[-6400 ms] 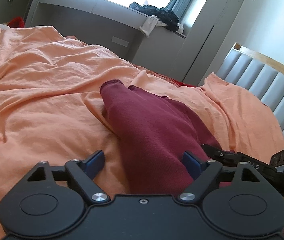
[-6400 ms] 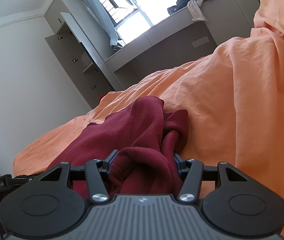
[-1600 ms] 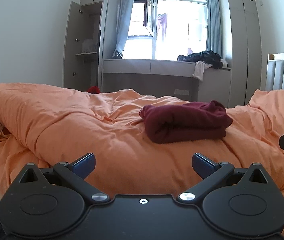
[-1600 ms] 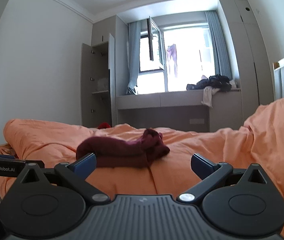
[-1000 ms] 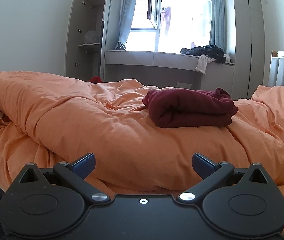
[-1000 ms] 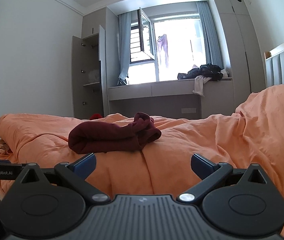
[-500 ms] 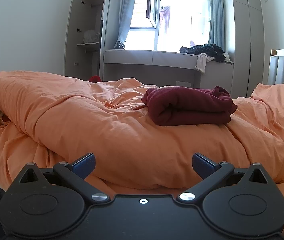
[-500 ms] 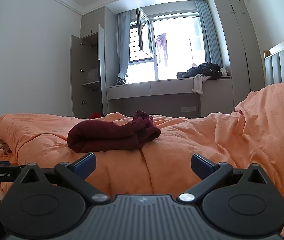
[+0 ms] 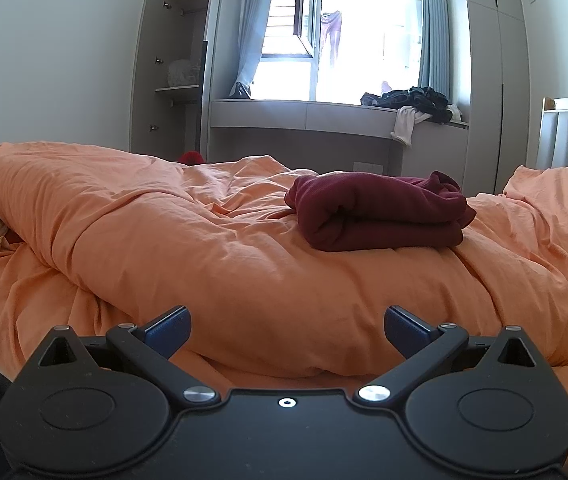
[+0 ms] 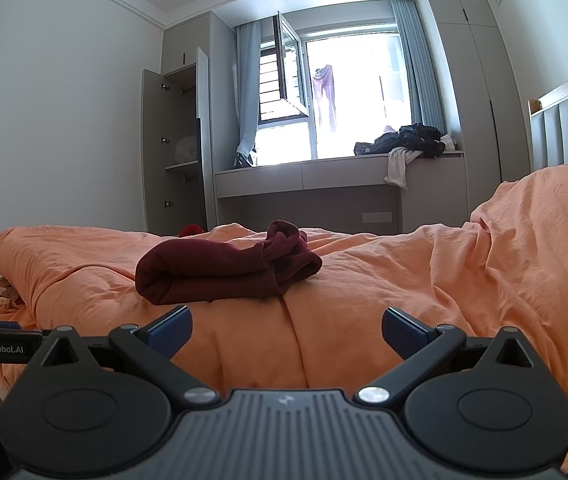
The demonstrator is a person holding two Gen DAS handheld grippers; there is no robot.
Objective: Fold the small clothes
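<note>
A dark red garment [image 9: 380,212] lies folded into a thick bundle on the orange duvet [image 9: 164,240]. It also shows in the right wrist view [image 10: 224,268], with a bunched end on its right side. My left gripper [image 9: 287,326] is open and empty, held back from the bed, well short of the garment. My right gripper [image 10: 287,326] is open and empty too, also well back from the garment. The left gripper's side [image 10: 0,344] shows at the left edge of the right wrist view.
The duvet rises in a high roll at the left [image 9: 44,184] and a mound at the right [image 10: 544,248]. A padded headboard [image 10: 564,136] stands at the right. A window bench [image 9: 324,116] with a pile of dark clothes [image 9: 408,98] is beyond the bed. A wardrobe [image 9: 176,76] stands open.
Over six seconds both grippers let go of the red garment and drew back from the bed. In the last second the views have barely shifted.
</note>
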